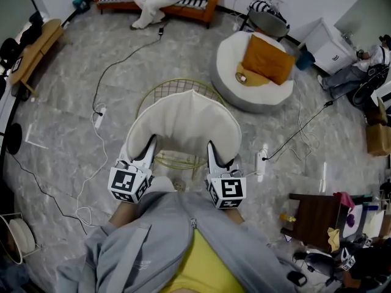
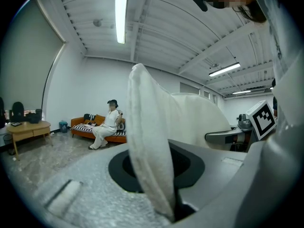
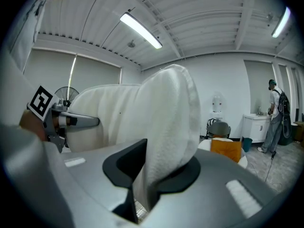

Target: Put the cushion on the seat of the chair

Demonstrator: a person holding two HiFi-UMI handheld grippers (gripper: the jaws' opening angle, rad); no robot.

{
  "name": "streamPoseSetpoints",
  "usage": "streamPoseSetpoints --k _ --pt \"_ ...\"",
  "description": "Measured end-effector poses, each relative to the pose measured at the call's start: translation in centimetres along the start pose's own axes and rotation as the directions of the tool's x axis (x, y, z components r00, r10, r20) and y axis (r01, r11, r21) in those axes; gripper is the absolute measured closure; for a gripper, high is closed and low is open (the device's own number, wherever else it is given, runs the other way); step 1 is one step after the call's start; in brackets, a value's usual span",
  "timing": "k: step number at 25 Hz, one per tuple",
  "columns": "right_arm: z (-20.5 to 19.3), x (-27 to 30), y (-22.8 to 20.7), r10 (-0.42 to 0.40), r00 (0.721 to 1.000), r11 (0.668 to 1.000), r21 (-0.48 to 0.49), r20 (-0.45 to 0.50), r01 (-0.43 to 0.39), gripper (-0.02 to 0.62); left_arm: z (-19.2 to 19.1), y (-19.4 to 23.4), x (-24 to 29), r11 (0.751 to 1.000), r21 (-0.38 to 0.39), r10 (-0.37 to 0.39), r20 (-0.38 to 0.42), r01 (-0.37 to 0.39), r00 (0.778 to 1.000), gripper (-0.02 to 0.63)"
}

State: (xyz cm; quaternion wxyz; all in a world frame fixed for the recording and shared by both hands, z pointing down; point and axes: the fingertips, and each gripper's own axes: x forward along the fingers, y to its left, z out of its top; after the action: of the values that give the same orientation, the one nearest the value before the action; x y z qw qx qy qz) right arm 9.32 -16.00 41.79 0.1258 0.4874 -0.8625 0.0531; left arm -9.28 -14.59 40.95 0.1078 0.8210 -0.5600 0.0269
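A round cream cushion [image 1: 183, 124] hangs between my two grippers, just over the gold wire chair [image 1: 177, 90], whose seat it mostly hides. My left gripper [image 1: 148, 144] is shut on the cushion's left edge [image 2: 147, 165], the fabric pinched between its jaws. On the other side, my right gripper [image 1: 212, 148] is shut on the cushion's right edge [image 3: 164, 141]. Each gripper view shows the other gripper across the cushion.
A white beanbag [image 1: 227, 60] with an orange pillow [image 1: 267, 60] lies beyond the chair to the right. Cables and power strips [image 1: 99, 118] cross the marble floor. A person sits on an orange sofa [image 1: 201, 11] at the back. A dark side table [image 1: 314, 212] stands at right.
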Motion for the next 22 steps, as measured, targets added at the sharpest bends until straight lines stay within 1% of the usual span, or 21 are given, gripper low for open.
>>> streamPoseSetpoints --k 5,14,18,22 --pt "0.1 1.1 -0.7 -0.009 1.0 1.0 0.012 -0.003 0.009 0.522 0.4 0.5 1.6 1.0 0.008 -0.012 -0.019 0.012 1.0 0.535" --pt "0.5 3.1 -2.8 -0.069 0.997 0.997 0.043 -0.034 0.071 0.522 1.1 1.5 5.8 0.997 0.009 -0.081 -0.071 0.082 0.994 0.535" --pt "0.0 4.1 -3.5 -0.097 0.994 0.993 0.059 -0.059 0.101 0.522 0.8 2.0 7.7 0.993 0.007 -0.114 -0.096 0.116 0.989 0.535" --pt "-1.0 5.2 -4.0 -0.122 0.988 0.989 0.07 -0.093 0.128 0.522 -0.3 2.7 9.4 0.989 -0.011 -0.147 -0.128 0.146 0.981 0.535"
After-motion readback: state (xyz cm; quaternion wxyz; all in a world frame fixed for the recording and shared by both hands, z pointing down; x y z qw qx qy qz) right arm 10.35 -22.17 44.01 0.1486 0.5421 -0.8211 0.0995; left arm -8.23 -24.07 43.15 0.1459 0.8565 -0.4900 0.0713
